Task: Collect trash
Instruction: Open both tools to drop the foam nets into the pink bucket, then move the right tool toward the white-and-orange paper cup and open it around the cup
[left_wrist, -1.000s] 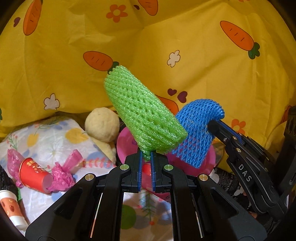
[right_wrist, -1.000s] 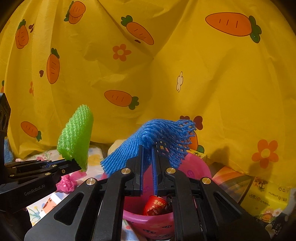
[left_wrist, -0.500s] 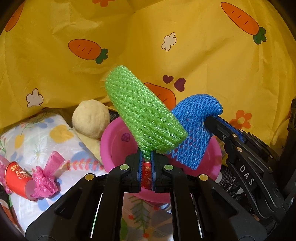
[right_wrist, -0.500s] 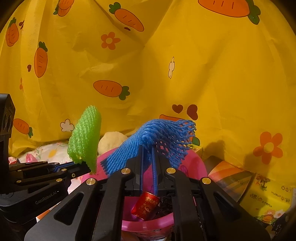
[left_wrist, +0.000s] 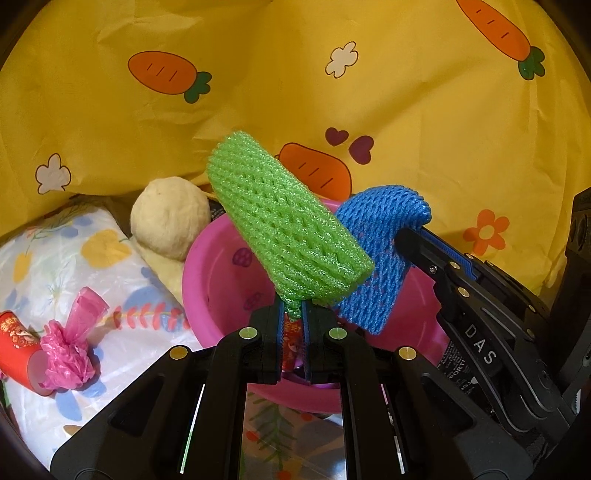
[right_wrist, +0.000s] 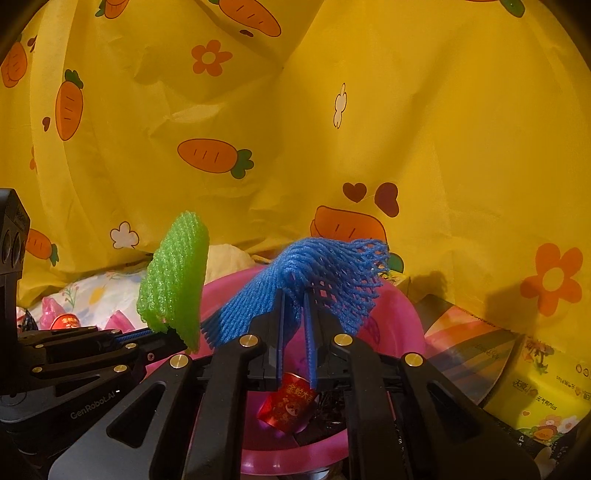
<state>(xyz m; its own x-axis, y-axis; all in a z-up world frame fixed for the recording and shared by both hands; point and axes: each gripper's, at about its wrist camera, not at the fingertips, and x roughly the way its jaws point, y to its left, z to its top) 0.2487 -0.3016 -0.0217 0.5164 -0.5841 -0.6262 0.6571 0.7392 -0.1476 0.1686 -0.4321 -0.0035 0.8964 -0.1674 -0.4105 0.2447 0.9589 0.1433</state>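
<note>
Both pieces of trash hang right over the pink basin (left_wrist: 218, 273), and that is what the coming drop depends on. The left gripper (left_wrist: 293, 317) has its fingers closed tight on the narrow bottom tip of the green foam net (left_wrist: 284, 236), whose long axis rises up and to the left from the fingers, so most of its body leans over the basin's left half. The right gripper (right_wrist: 295, 306) pinches the blue foam net (right_wrist: 317, 269) near its middle; its fingers are just beginning to part, with the net draped between them and both ends drooping to left and right. In the left wrist view the blue net (left_wrist: 373, 254) sits just to the right of the green one, nearly touching it, over the basin's right half. The basin lies directly below and slightly beyond both sets of fingers, neither hand clearly nearer. Inside it lies a crumpled red paper cup (right_wrist: 291, 406) beside some dark scrap. Left of the basin, on the floral sheet (left_wrist: 66, 258), another red cup (left_wrist: 14, 347) and a pink plastic wad (left_wrist: 66, 354) are yet to be collected, I judge.
</note>
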